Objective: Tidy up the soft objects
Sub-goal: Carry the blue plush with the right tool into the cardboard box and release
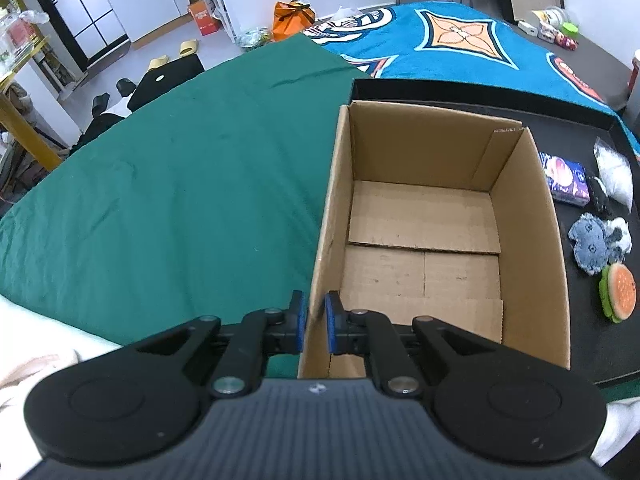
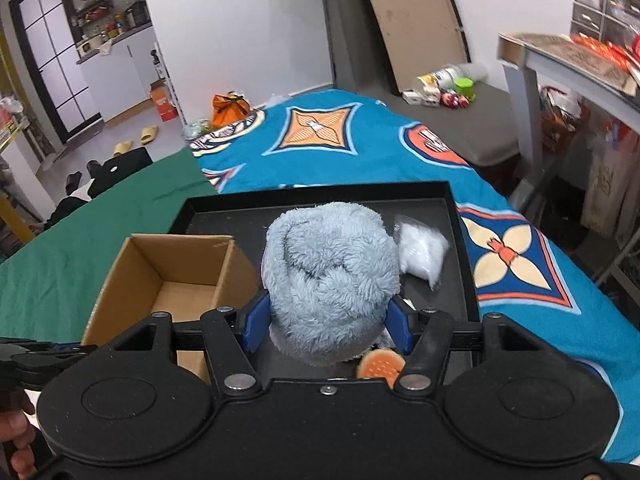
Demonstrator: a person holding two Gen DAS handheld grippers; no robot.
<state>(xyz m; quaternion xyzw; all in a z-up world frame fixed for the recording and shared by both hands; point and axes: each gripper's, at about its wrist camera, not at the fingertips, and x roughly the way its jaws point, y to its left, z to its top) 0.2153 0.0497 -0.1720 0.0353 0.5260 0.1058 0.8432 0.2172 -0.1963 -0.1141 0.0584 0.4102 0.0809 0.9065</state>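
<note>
Right gripper (image 2: 327,326): clamped on the grey plush toy (image 2: 332,280), which fills the gap between its blue pads and is held above the black tray (image 2: 460,248).
Left gripper (image 1: 316,322): narrow, its pads pinching the near left wall of the cardboard box (image 1: 424,232).
Box position: in the tray, left of the plush.
Tray contents: burger toy (image 1: 619,293), blue-grey plush (image 1: 592,246), white bag (image 2: 422,250), right of the box.
Underneath: green cloth (image 1: 168,184) and blue patterned blanket (image 2: 360,140).

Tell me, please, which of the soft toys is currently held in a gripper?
The fluffy grey-blue plush toy, clamped by the right gripper; the burger-shaped toy lies free on the black tray.
</note>
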